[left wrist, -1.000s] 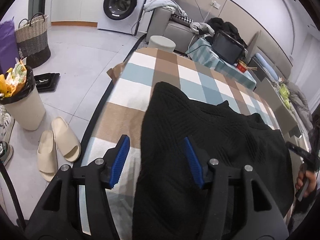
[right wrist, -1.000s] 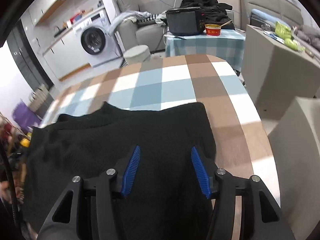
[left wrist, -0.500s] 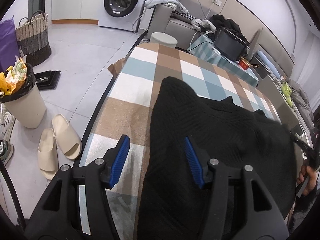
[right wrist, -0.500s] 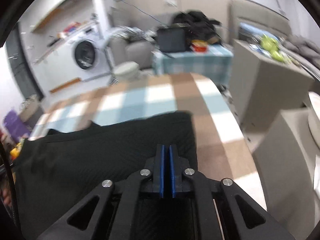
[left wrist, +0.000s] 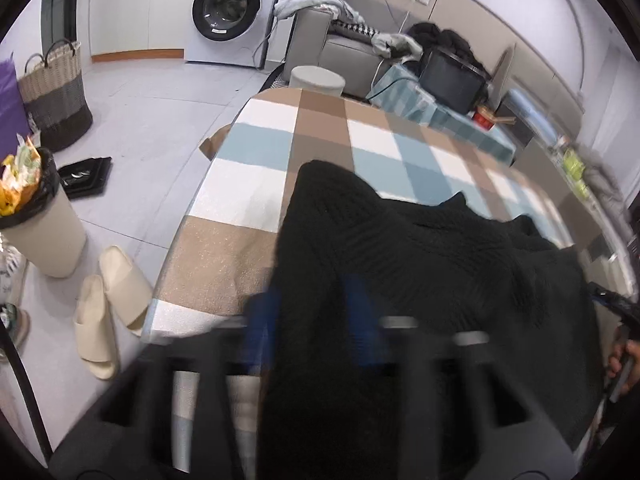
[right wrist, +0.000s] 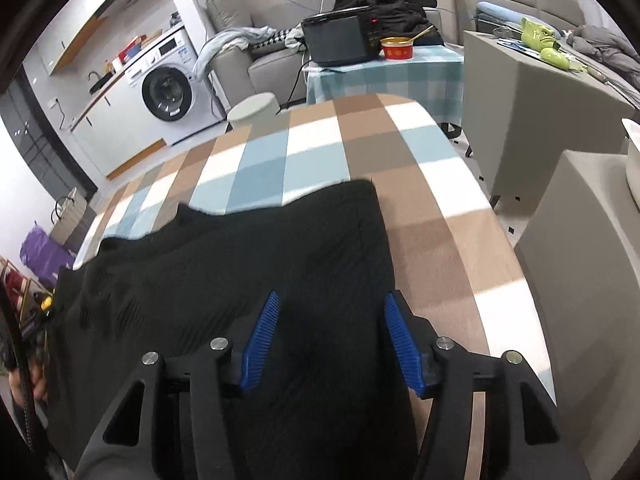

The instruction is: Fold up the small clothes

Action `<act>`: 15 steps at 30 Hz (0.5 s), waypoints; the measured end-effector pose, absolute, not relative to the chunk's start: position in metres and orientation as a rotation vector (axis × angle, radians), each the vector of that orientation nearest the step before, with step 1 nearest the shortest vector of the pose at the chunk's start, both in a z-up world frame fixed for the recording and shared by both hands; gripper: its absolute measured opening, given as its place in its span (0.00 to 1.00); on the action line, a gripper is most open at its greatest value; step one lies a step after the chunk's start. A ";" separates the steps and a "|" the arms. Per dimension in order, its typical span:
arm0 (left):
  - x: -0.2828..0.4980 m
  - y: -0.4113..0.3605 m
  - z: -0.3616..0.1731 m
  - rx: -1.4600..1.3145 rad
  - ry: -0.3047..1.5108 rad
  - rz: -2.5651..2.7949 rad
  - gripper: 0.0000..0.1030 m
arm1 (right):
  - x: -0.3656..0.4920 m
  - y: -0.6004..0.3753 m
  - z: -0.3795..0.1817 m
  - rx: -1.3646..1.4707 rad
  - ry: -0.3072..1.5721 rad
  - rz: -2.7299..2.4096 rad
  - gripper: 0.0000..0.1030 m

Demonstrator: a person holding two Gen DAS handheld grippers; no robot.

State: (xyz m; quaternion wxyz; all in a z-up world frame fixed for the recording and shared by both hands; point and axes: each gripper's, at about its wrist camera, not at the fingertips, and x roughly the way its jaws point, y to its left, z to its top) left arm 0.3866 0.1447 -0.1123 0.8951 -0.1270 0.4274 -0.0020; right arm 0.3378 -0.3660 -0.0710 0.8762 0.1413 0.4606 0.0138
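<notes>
A black ribbed knit sweater (right wrist: 256, 264) lies spread and rumpled on the checked brown, blue and white tablecloth (right wrist: 320, 152). Beyond the sweater stand a washing machine (left wrist: 232, 8) and a grey sofa (right wrist: 256, 64). The right gripper (right wrist: 330, 338) hovers low over the sweater's near edge, blue ribbed pads spread wide. The left gripper (left wrist: 314, 316) is blurred; its pads look apart, straddling the sweater's edge.

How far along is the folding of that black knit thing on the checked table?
Barely started. Done: the black sweater lies spread over the checked table, with no finished fold visible. In hand: the right gripper is open over its near right edge; the left gripper is at the near left edge, too blurred to tell whether it grips. Left: all the folding.
</notes>
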 end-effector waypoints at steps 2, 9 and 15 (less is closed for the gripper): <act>0.383 0.153 -0.112 -0.301 0.872 0.008 0.17 | 0.328 -0.365 -0.071 0.281 0.976 0.035 0.55; 0.334 0.179 -0.100 -0.363 0.873 0.058 0.41 | 0.260 -0.365 -0.063 0.283 0.991 0.107 0.61; 0.263 0.172 -0.098 -0.385 0.893 0.031 0.60 | 0.188 -0.374 -0.067 0.407 1.001 0.143 0.61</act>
